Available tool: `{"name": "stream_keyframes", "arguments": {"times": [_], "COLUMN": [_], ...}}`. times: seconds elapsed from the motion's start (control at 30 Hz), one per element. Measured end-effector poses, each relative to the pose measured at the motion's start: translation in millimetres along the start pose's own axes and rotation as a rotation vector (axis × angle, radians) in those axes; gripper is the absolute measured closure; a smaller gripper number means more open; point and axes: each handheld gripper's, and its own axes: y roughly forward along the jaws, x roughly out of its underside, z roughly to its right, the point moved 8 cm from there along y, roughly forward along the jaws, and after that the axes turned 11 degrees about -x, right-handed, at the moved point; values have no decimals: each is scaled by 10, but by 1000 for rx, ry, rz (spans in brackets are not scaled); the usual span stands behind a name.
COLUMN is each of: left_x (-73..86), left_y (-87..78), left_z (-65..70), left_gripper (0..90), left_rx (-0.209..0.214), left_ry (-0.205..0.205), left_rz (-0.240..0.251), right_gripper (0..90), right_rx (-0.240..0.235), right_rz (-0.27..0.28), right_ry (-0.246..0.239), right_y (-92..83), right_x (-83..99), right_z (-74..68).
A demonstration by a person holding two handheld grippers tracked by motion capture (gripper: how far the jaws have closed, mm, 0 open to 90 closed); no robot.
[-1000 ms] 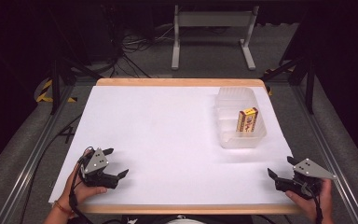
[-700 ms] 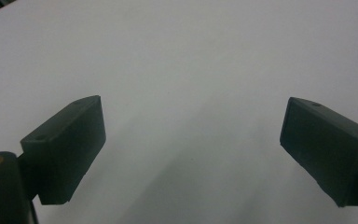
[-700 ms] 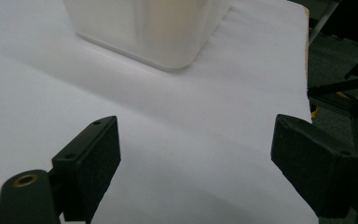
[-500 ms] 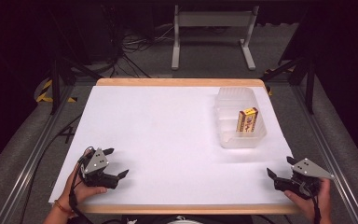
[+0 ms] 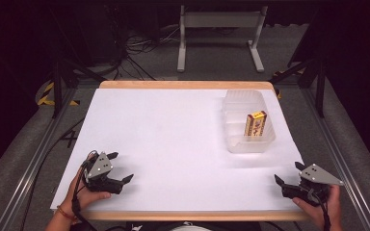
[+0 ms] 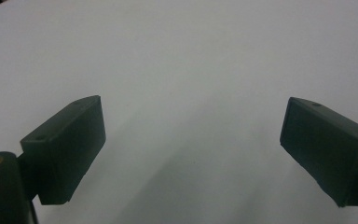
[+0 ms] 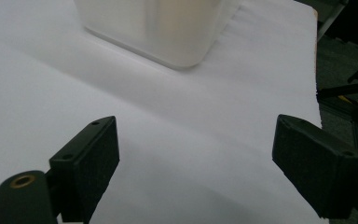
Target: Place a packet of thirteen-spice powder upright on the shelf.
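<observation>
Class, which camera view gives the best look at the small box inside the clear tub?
The high view: the small box stands in the clear tub, its yellow and brown faces plain. The right gripper view gives a blurred tub corner with a faint orange tint inside. The left gripper view looks across bare white table.

Bare white counter [image 5: 173,139] spans the left, centre and near edge, giving open passage. The sole obstacle is a clear tub [image 5: 247,121] at far right, standing ahead of the right gripper [image 5: 289,174] with clear counter between.
</observation>
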Motion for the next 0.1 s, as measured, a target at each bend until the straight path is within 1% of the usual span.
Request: {"name": "stream_keyframes", "arguments": {"times": [0.1], "left_x": [2], "left_y": [-4], "left_z": [-8], "left_gripper": [75], "left_rx": [-1], "left_ry": [-5], "left_rz": [0], "right_gripper": [153], "right_rx": [2], "right_rz": [-3], "right_ry": [-4], "right_y": [3], "right_x": [-1], "right_z": [-6]}}
